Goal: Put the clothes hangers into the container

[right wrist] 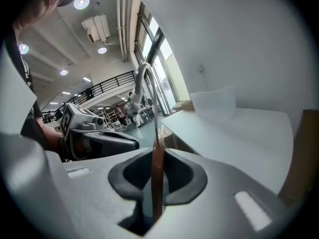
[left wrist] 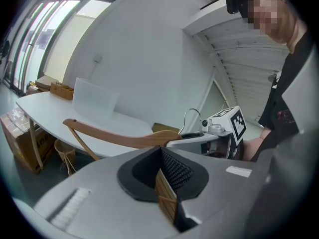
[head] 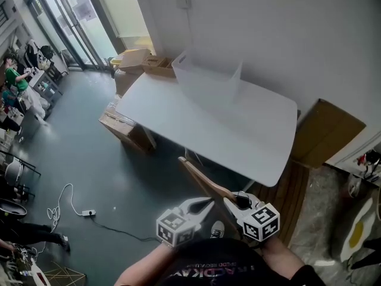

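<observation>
Holding a wooden hanger (head: 199,179), left tool (left wrist: 167,183) and right tool (right wrist: 154,183) both clamped on it, the person seemingly must next carry it forward into the container (head: 208,82) well ahead

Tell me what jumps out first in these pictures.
A wooden hanger sits low in the head view, just short of the near edge of the white table. The left gripper and right gripper are both shut on it. A translucent container stands at the table's far edge, and cardboard boxes lie beside the table's left end.
</observation>
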`<state>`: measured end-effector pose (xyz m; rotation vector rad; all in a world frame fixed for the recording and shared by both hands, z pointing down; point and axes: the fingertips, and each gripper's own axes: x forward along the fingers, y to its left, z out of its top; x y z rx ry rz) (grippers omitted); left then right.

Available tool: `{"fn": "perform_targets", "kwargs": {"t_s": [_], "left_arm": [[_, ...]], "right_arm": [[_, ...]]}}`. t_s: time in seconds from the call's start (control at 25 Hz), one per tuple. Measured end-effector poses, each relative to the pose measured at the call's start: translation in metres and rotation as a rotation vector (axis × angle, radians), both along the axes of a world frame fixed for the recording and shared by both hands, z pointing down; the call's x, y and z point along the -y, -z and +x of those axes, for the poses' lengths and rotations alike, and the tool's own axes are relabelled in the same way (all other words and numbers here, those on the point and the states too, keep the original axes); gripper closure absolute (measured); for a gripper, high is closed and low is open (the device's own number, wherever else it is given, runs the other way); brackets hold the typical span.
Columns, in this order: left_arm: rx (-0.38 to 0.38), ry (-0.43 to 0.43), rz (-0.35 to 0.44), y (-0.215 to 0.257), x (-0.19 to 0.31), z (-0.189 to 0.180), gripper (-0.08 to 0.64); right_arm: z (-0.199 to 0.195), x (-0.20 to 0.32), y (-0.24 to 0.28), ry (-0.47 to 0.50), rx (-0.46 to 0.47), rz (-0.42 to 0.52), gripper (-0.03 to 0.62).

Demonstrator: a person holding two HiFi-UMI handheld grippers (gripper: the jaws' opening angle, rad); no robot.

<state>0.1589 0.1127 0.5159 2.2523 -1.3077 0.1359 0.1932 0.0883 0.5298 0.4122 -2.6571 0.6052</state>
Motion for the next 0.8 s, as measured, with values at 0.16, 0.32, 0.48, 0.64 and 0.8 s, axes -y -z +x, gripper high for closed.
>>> {"fn": "perform_targets", "kwargs": {"t_s": [0.16,0.32,0.48,0.64,0.8], "left_arm": [[0.004,-0.009,0.006,0.003,0.008,0.002,0.554],[0.006,-0.016,0.011,0.006,0.013,0.008,0.554],[0.017,-0.018,0.019,0.012,0.018,0.01,0.554],[0.027,-0.009,0.031,0.017,0.026,0.011,0.554],[0.036,0.001,0.037,0.019,0.03,0.009,0.554]], "right_arm": [[0.003,0.008,0.003,-0.011,-0.001,0.002,0.534],[0.008,0.012,0.007,-0.017,0.007,0.011,0.534],[0.011,0.016,0.013,-0.023,0.025,0.021,0.534],[0.017,0.023,0.015,-0.025,0.032,0.028,0.534],[0.02,0.025,0.014,-0.025,0.033,0.027,0.534]]}}
